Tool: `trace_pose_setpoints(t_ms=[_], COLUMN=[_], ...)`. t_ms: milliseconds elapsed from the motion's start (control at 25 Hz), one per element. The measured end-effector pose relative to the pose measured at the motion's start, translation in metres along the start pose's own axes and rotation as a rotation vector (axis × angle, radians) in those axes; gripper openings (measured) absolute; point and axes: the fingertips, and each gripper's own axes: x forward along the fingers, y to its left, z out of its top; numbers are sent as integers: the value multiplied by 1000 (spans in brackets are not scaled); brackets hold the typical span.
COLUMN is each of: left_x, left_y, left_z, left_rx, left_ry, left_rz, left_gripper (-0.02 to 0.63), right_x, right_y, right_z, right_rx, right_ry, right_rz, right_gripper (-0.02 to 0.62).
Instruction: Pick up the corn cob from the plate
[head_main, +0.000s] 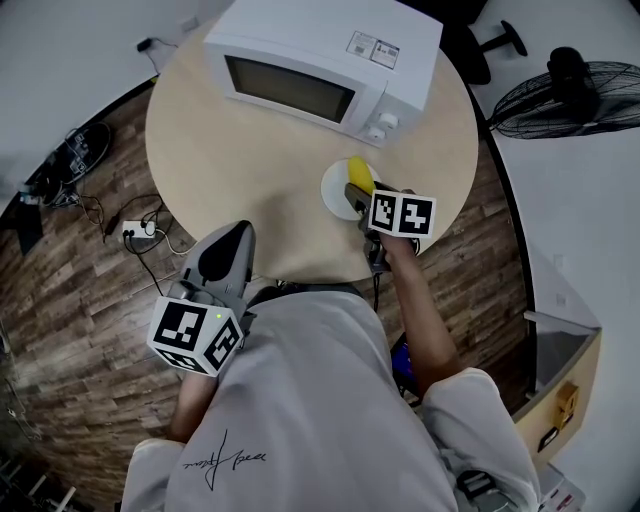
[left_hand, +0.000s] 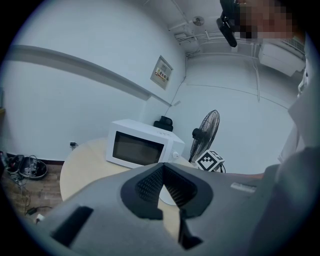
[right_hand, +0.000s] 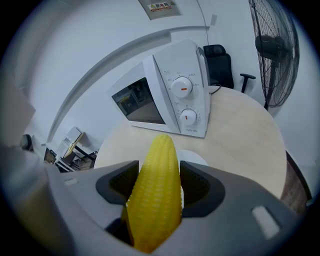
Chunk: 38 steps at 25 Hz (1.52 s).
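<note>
A yellow corn cob (right_hand: 157, 190) stands clamped between the two dark pads of my right gripper (right_hand: 159, 169), its tip pointing toward the microwave. In the head view the corn cob (head_main: 360, 175) and right gripper (head_main: 357, 193) are over a small white plate (head_main: 334, 188) near the table's front right. Whether the cob still touches the plate (right_hand: 196, 158) I cannot tell. My left gripper (head_main: 232, 240) hangs low at the table's near edge, left of the plate. Its jaws meet at the tips, left gripper (left_hand: 163, 168), with nothing held.
A white microwave (head_main: 320, 65) sits at the back of the round wooden table (head_main: 240, 170), door closed. A black floor fan (head_main: 570, 100) and an office chair (head_main: 482, 45) stand to the right. Cables and a power strip (head_main: 135, 230) lie on the floor at left.
</note>
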Motion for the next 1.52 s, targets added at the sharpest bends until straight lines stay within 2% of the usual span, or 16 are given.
trace_pose_setpoints(t_ms=[800,1360,1520], left_x=[-4,-4,-2], left_y=[-8,1,-6], left_z=[-4,-1,-4], left_rx=[-8,0,5], left_ry=[-5,-8,3], left_rz=[-18,2,-17], left_gripper=[-9,-9,-9], right_x=[-39,-68,-76], right_y=[18,24,24], right_z=[10,18,20], right_rx=[2,5,-2], right_ry=[-106,-177,-202], right_rz=[27,46,41], right_gripper=[273,273,273])
